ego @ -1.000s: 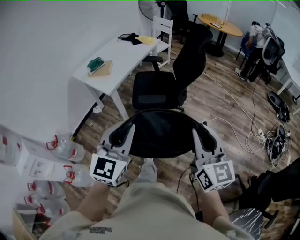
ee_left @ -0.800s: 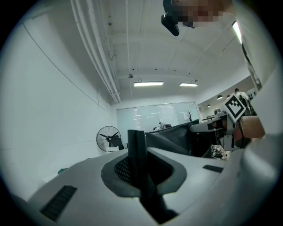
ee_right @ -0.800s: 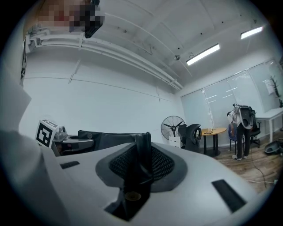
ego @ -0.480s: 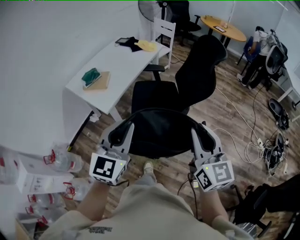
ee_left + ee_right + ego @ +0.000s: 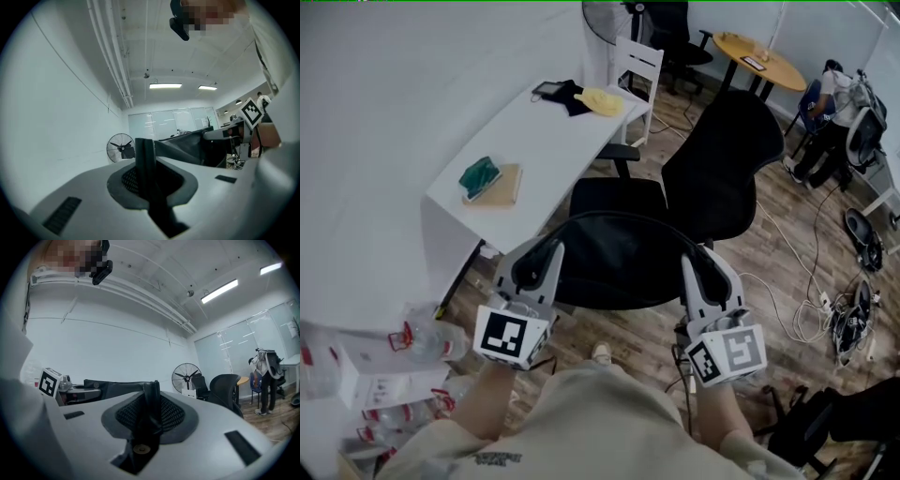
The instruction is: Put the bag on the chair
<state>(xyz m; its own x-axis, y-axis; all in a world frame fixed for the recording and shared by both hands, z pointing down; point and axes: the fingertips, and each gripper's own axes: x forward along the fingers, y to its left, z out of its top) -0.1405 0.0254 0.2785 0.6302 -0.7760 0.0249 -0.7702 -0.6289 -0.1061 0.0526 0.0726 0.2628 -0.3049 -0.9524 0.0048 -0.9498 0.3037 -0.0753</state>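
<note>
I carry a black bag [image 5: 619, 264] slung between both grippers, just above the floor in the head view. My left gripper [image 5: 542, 255] is shut on the bag's left strap [image 5: 146, 165], which stands upright between its jaws. My right gripper [image 5: 151, 401] is shut on the right strap [image 5: 150, 414]. The black office chair [image 5: 614, 199] stands right beyond the bag, its seat facing me and its backrest [image 5: 727, 173] to the right. In the right gripper view the chair [image 5: 227, 389] shows at the right.
A white table [image 5: 534, 141] with a green item and dark clutter stands left of the chair. Water bottles [image 5: 422, 330] lie at the lower left. Cables [image 5: 825, 309] trail over the wooden floor at the right. A white chair [image 5: 637, 61], a fan [image 5: 186, 373] and a round table [image 5: 759, 56] stand further back.
The chair and the table have come closer and lower in the head view as I carry the bag forward. Both grips are unchanged.
</note>
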